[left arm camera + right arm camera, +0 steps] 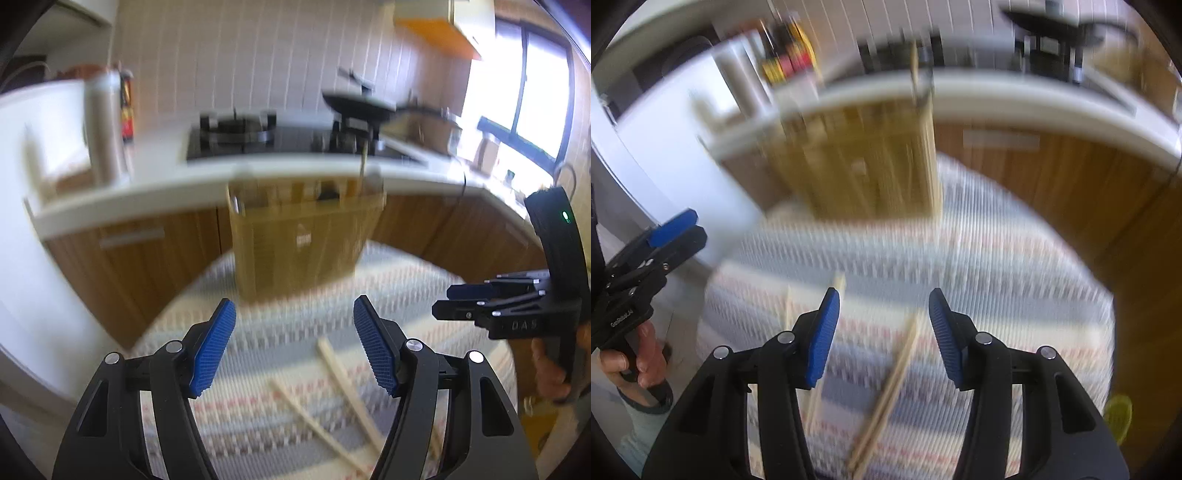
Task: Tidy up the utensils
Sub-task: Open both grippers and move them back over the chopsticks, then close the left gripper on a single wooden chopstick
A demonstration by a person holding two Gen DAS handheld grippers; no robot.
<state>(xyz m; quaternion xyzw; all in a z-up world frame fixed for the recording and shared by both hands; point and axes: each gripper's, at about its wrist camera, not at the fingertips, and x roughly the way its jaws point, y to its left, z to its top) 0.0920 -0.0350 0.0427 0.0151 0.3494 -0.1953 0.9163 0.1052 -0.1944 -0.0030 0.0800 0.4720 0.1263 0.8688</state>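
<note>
A tan slotted utensil holder [303, 240] stands at the far edge of a round table under a striped cloth [266, 332]; a stick rises from it. Loose wooden chopsticks [347, 387] lie on the cloth. My left gripper [294, 347] hovers open above the cloth with nothing between its blue pads [216, 347]. My right gripper [884, 338] is open too. A pair of chopsticks [894, 384] lies on the cloth below the gap between its fingers, untouched, and a single one [812, 398] lies under the left finger. The holder [864, 162] is ahead. Each gripper shows in the other's view [480, 306] [665, 236].
Behind the table runs a white kitchen counter [155, 192] over wooden cabinets [147, 258], with a gas stove [236, 133], a black pan [354, 103] and a steel flask [105, 125]. A white appliance [683, 155] stands at the left. A yellow-green object [1117, 417] lies on the floor.
</note>
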